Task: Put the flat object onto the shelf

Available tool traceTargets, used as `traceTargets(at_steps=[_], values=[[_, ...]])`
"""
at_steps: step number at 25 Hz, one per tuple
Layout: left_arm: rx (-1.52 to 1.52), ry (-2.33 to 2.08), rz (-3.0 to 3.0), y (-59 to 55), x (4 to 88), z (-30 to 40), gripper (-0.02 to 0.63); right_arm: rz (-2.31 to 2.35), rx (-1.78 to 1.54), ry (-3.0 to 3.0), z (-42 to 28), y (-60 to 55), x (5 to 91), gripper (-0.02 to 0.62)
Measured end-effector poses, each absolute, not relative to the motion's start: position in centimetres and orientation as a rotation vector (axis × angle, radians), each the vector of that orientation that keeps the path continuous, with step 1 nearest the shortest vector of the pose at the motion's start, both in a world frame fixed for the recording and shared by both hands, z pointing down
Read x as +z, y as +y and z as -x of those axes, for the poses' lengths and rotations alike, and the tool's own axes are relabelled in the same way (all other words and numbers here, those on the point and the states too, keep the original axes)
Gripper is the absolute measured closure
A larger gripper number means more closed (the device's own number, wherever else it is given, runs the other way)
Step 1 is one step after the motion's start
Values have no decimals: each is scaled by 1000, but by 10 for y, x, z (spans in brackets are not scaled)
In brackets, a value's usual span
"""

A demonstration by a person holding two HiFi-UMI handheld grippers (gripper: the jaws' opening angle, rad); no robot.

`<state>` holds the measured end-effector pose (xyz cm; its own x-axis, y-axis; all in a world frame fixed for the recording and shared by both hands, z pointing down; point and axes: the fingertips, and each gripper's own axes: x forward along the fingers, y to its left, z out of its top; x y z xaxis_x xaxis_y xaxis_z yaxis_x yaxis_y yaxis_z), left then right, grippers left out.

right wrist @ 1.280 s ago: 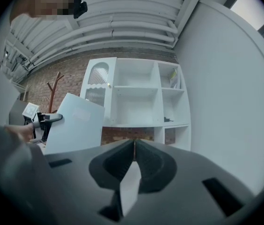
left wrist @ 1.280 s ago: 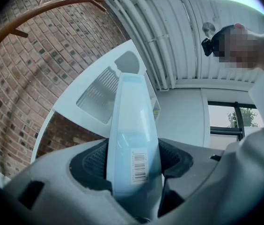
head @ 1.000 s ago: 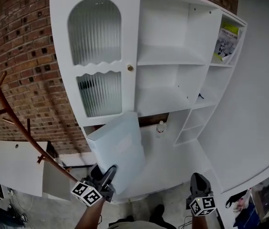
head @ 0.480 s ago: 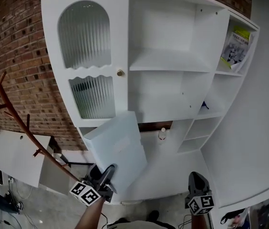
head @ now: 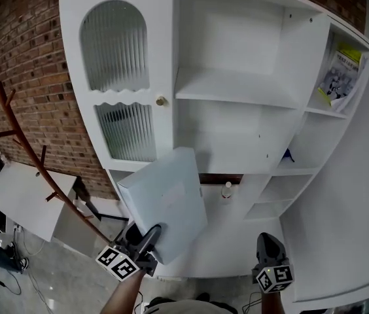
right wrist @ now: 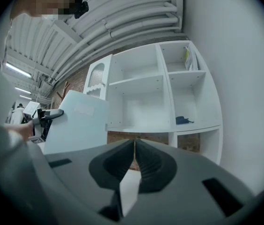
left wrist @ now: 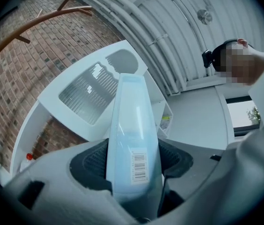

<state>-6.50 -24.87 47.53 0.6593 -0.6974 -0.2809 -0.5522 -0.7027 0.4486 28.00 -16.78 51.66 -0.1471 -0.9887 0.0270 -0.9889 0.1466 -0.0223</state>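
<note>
We've got the left gripper (head: 150, 235) clamped on the near edge of the flat box (head: 166, 198), so it stands up between us and the shelf unit (head: 237, 90), not on a shelf yet. Its long side runs up and away toward the shelves. The right gripper (head: 268, 247) is pressed together, empty, off right.

One white shelf unit (head: 237, 87). On its door: two ribbed glass panes (head: 114, 44), one brass knob (head: 161, 101). In front of it: one flat pale box (head: 165, 201) and two grippers, left gripper (head: 150, 233) and right gripper (head: 267, 237). Left of it: one wooden coat rack (head: 34, 162). In its bottom opening: one small bottle (head: 227, 190).
</note>
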Motion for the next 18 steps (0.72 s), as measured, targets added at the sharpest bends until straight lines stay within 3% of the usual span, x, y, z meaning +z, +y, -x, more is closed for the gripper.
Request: traceTargets(at_steps=[18], values=[[-767,-1106,-2445,-258,444,4,313,-1863,51,-2553,-322,-200,515,565]])
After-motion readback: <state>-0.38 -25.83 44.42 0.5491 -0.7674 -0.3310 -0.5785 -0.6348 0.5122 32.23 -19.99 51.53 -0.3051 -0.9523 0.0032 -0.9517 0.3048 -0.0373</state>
